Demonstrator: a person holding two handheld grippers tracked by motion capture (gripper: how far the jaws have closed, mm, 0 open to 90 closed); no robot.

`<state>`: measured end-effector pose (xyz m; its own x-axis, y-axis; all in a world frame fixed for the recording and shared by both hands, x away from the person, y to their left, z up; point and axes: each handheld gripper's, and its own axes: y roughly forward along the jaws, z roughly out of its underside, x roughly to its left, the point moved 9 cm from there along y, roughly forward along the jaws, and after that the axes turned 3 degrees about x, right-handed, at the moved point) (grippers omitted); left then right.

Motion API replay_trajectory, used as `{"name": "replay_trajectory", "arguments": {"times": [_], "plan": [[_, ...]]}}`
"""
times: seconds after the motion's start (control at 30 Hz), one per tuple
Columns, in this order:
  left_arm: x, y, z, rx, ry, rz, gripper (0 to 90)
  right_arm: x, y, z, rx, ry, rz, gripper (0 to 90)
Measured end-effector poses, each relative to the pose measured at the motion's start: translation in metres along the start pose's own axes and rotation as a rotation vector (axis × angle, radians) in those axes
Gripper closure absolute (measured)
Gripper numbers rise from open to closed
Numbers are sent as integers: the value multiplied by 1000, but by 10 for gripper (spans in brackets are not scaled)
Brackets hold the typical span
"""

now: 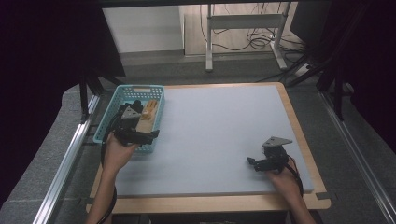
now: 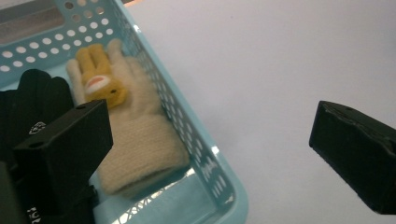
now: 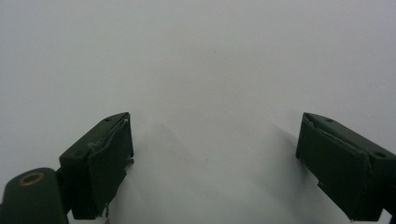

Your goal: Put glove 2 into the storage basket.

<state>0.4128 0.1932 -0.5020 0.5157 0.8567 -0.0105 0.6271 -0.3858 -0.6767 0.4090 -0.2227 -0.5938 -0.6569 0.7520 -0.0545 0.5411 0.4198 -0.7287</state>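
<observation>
Dim, soft light; dark surroundings.

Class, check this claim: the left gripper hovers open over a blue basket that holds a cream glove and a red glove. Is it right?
Not quite. Beside the cream glove in the blue basket lies a black glove, not a red one; the left gripper view shows it. The left gripper does hover open there.

A pale grey-blue mat [image 1: 219, 135] is laid over a wooden table [image 1: 299, 126], whose light wood edge is seen along the right side and front. Metal rails [image 1: 65, 158] are fixed at both sides of the table. Dark curtains [image 1: 42, 56] are hung at the left and right. Beyond the table, a grey floor [image 1: 196, 70] is seen, on which the white legs of a desk frame [image 1: 209, 42] are set, with black cables [image 1: 257, 39] looped between them. A white panel [image 1: 144, 28] is placed at the back.
</observation>
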Motion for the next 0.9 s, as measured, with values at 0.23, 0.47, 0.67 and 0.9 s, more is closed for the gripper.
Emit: {"name": "replay_trajectory", "arguments": {"times": [0.23,0.47,0.67,0.9], "plan": [[-14,1,-1,-15,20,17,2,0,0,0,-1,0,-1,106],[-27,6,-1,-26,33,32,2,0,0,0,-1,-1,-1,106],[-42,12,0,-34,49,58,3,0,0,0,-1,-1,-1,106],[-60,19,0,-39,76,79,3,0,0,0,-1,0,-2,106]]}}
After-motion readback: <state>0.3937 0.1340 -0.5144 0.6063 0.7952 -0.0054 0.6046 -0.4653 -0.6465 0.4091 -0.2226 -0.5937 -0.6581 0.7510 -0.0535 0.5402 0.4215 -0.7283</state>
